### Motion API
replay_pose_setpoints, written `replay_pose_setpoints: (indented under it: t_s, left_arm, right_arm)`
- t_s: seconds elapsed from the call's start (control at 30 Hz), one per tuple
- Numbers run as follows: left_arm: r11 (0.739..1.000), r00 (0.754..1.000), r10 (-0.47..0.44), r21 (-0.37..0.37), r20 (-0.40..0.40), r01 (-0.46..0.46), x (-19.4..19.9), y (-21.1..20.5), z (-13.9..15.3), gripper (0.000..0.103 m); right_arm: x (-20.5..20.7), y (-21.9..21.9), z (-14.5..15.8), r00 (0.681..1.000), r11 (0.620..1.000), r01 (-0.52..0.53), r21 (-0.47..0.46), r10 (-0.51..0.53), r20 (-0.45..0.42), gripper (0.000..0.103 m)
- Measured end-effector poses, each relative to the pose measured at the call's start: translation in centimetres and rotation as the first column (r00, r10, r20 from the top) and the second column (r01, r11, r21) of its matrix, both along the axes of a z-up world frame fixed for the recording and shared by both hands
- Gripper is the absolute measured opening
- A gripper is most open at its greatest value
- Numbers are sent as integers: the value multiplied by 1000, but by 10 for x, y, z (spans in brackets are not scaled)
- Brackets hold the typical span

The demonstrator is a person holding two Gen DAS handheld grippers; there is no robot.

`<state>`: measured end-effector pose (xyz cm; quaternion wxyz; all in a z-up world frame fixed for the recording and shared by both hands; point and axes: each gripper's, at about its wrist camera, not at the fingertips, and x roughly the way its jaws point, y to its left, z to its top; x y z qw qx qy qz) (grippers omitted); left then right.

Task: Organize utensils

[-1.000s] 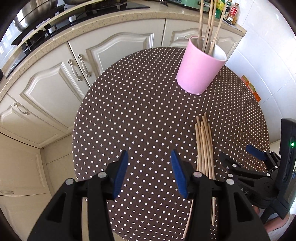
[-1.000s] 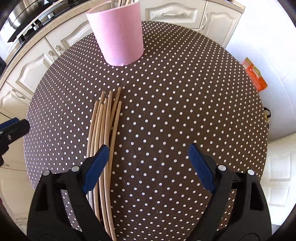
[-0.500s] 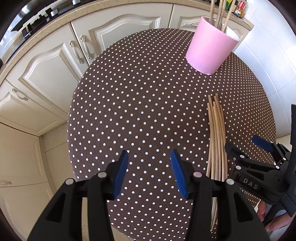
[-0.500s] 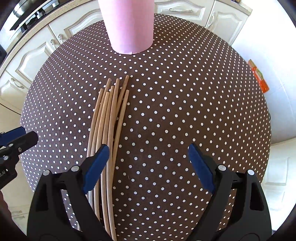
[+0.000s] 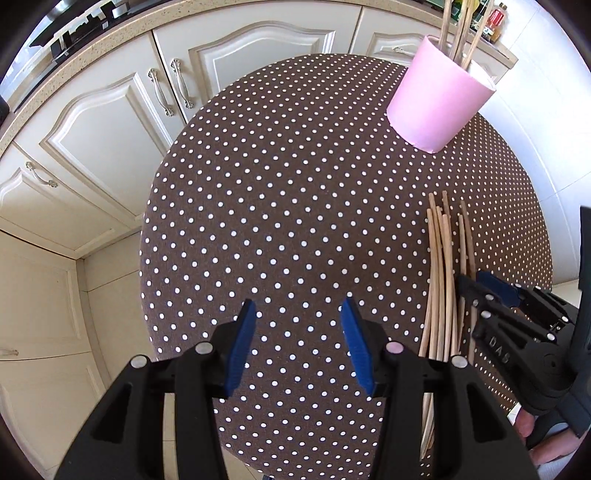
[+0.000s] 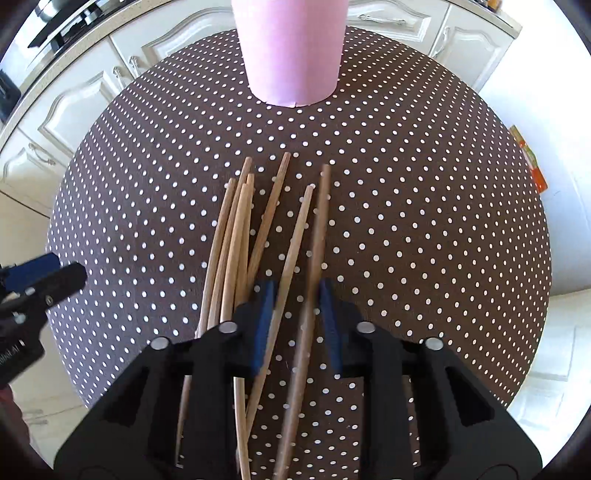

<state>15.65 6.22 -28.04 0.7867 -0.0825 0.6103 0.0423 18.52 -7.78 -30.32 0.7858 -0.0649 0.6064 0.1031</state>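
Several wooden chopsticks point(image 6: 236, 236) lie on the round brown dotted table point(image 6: 424, 221), pointing toward a pink cup point(image 6: 295, 48) at its far side. My right gripper point(image 6: 295, 291) points down over their near half and its jaws are closing. Two chopsticks point(image 6: 295, 240) split off from the pile lie between the pads, with a gap between the two sticks. The left wrist view shows the pile point(image 5: 441, 277), the right gripper point(image 5: 480, 291) on it, and the pink cup point(image 5: 439, 103) holding a few upright chopsticks point(image 5: 458, 33). My left gripper point(image 5: 298, 314) hangs open over bare cloth, with nothing between its fingers.
Cream cabinet doors point(image 5: 110, 129) and a worktop with a hob point(image 5: 74, 33) curve round the far and left sides of the table. Bottles point(image 5: 496, 22) stand behind the cup. An orange packet point(image 6: 532, 162) lies on the white floor at the right. A hand point(image 5: 524, 424) holds the right gripper.
My right gripper has shifted left over the chopsticks and its jaws have come in from wide apart. Two chopsticks have split from the pile. The left gripper has barely moved and kept its opening.
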Motion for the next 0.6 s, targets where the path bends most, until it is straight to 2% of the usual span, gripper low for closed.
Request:
replay_pose_setpoints:
  t_s: [0.07, 0.17, 0.3, 0.47, 0.6]
  left_arm:
    - [1000, 1000, -4, -3, -3, 4, 1, -1, 0, 47]
    - [1000, 1000, -17, -2, -6, 17, 1, -5, -1, 47]
    - [999, 999, -38, 0, -13, 38, 2, -13, -2, 47]
    - [998, 998, -67, -9, -21, 67, 3, -26, -3, 47]
    - [996, 995, -92, -7, -30, 92, 4, -37, -4, 47]
  right_arm:
    - [1, -3, 0, 1000, 1000, 14, 25, -14, 0, 14]
    - [8, -29, -3, 994, 984, 101, 147, -96, -44, 13]
    - [15, -52, -10, 979, 946, 195, 261, -173, -104, 12]
    - [18, -72, -16, 972, 924, 229, 306, -198, -129, 12]
    - [17, -85, -11, 972, 934, 227, 276, -199, -126, 13]
